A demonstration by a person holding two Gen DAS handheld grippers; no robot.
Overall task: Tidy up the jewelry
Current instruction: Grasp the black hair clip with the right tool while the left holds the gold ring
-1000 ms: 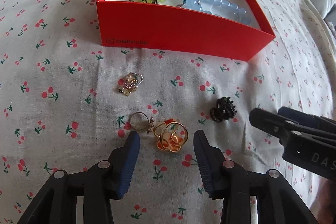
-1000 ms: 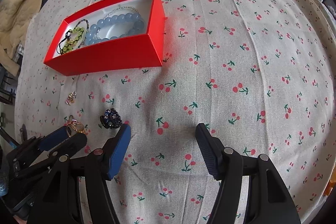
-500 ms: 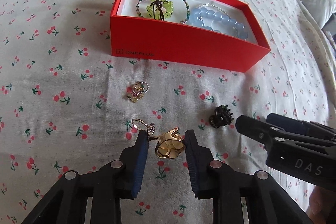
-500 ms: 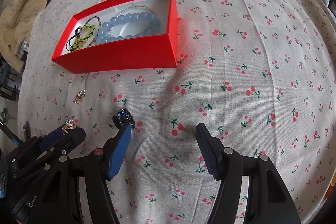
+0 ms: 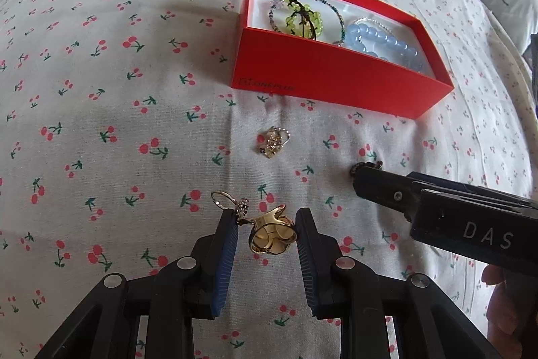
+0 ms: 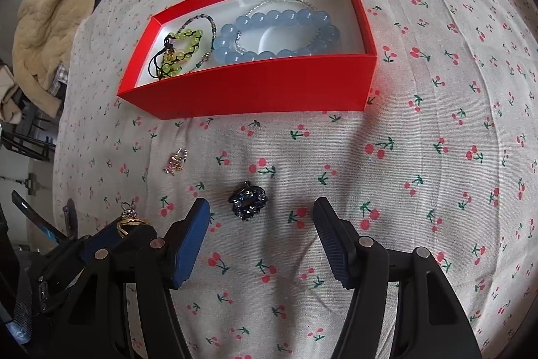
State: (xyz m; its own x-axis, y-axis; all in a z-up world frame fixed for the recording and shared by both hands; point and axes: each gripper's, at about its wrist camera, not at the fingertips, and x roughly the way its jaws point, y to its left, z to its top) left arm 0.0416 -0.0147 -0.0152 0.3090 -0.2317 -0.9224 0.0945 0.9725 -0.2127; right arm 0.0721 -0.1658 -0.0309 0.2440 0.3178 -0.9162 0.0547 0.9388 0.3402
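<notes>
The red box [image 6: 255, 90] is sitting at the far side of the cherry-print bedsheet [image 6: 420, 157], already holding a blue bead bracelet [image 6: 279, 36], a green bead bracelet [image 6: 178, 52] and thin beaded strands. Four small pieces are lying loose on the sheet nearer the camera, so roughly half the job appears left.

The left claw [image 5: 265, 234] is bracketing the gold ring [image 5: 270, 232], its jaws narrowed around it but seemingly not yet pinching; a thin silver ring [image 5: 223, 199] is lying just beside its left finger. The right claw [image 6: 262, 221] is standing wide open, hovering just near of the dark blue ring [image 6: 248, 200]. A small sparkly charm ring [image 5: 273, 142] is waiting untouched, between these and the box.
</notes>
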